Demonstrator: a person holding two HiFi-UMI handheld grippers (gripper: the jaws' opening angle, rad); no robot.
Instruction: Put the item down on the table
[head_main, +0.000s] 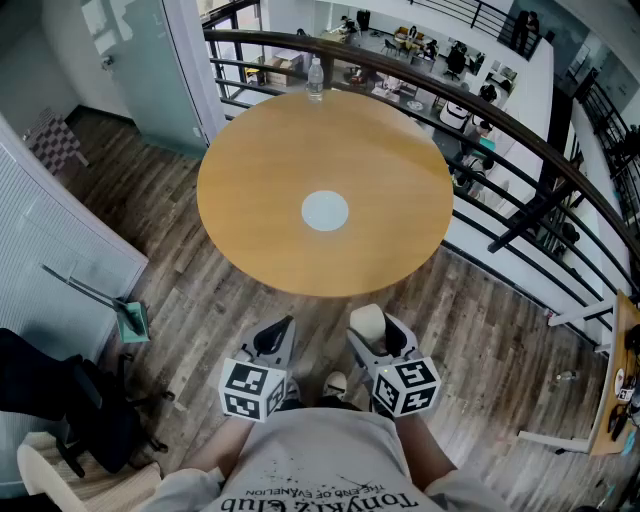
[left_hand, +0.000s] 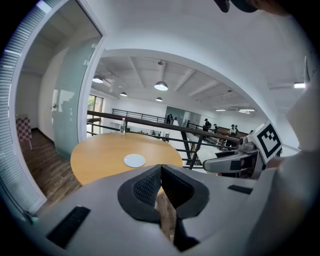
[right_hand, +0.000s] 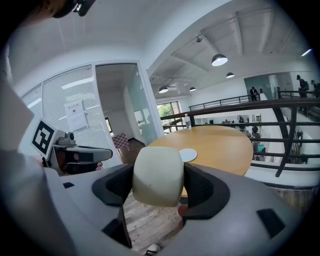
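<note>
My right gripper (right_hand: 159, 181) (head_main: 372, 330) is shut on a cream rounded block (right_hand: 157, 175) (head_main: 368, 323), held over the wood floor just short of the round wooden table (head_main: 270, 190) (right_hand: 225, 145). My left gripper (head_main: 276, 336) (left_hand: 160, 186) hangs beside it to the left, jaws pressed together with nothing between them. A white disc (head_main: 325, 211) (left_hand: 134, 160) (right_hand: 188, 155) lies at the table's middle.
A plastic water bottle (head_main: 316, 78) (left_hand: 122, 126) stands at the table's far edge. A dark railing (head_main: 520, 140) curves behind and to the right of the table, with an open lower floor beyond. A dark chair (head_main: 60, 400) sits at my left. A glass wall (head_main: 140, 60) stands far left.
</note>
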